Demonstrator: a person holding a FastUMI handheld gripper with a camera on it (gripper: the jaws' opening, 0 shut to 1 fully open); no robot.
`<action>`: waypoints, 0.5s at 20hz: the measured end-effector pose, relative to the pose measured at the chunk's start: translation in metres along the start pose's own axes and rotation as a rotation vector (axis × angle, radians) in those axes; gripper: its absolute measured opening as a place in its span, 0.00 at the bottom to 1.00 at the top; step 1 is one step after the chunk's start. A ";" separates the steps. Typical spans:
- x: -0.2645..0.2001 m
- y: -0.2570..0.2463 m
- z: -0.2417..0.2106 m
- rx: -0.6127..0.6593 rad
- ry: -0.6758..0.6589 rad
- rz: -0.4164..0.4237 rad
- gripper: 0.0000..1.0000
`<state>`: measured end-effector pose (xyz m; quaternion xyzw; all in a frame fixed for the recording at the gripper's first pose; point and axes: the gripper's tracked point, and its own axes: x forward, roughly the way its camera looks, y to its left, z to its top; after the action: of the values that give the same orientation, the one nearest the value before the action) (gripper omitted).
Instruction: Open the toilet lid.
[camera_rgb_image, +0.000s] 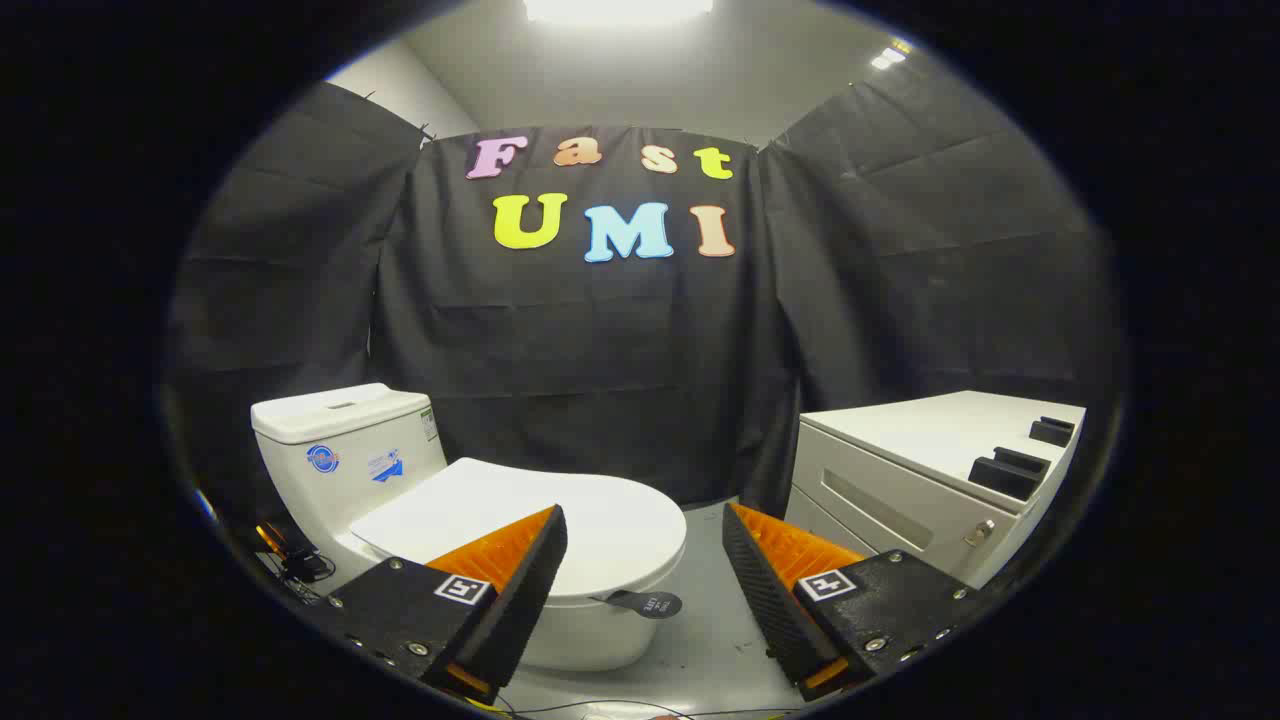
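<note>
The toilet (345, 455) looks smooth and shiny, its lid (530, 515) smooth plastic. The wall (590, 340) at 12 o'clock is wrinkly cloth. The cabinet (900, 480) looks smooth, matt.

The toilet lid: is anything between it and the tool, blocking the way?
Nothing visible does. The tool is open, and the closed lid lies just ahead of its fingers with only bare floor between. A small dark tab sticks out at the lid's front edge.

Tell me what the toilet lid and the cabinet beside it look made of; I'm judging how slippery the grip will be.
Toilet lid: probably smooth glossy plastic, evenly white with a soft sheen. Cabinet: likely painted metal, matte, with flat panels and a small metal lock. The gripper hangs open, touching neither.
</note>
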<state>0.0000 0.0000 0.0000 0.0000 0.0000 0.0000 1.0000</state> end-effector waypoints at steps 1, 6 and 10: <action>0.000 0.000 0.000 0.002 0.002 0.001 0.96; 0.001 0.003 -0.002 0.009 0.008 0.012 0.96; 0.000 0.004 -0.005 0.021 0.021 0.018 0.96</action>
<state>0.0003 0.0041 -0.0053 0.0105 0.0103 0.0091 0.9998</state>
